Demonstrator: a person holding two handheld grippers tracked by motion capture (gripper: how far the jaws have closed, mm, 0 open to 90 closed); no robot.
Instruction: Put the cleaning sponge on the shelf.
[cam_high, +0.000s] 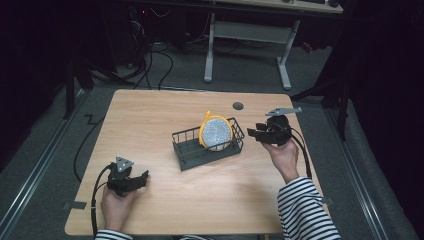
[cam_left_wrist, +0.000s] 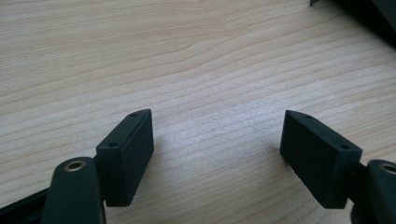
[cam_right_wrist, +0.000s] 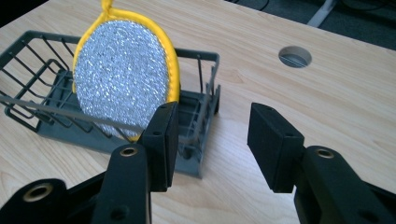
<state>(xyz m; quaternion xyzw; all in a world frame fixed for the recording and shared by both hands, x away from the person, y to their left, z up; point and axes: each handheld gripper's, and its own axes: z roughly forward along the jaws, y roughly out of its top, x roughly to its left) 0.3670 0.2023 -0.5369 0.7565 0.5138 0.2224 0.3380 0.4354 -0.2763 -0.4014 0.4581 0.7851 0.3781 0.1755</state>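
The left gripper (cam_high: 131, 181) sits low at the near left corner of the table (cam_high: 150, 115), held in a hand (cam_high: 116, 207); its jaws stand wide apart over bare wood, with nothing between them, as the left gripper view makes plain. At the middle of the table stands a dark wire basket (cam_high: 187, 147), set at a slant to the table's edges. A round scrubber (cam_high: 216, 133), silver and glittery with a yellow rim and a small loop on top, stands on edge in the right half of the basket, leaning against the wires. Just right of the basket hovers the right gripper (cam_high: 254, 133), pointing left toward it; its jaws are partly open and empty, clear of the scrubber. Behind the basket, a round hole (cam_high: 238, 106) is cut into the tabletop
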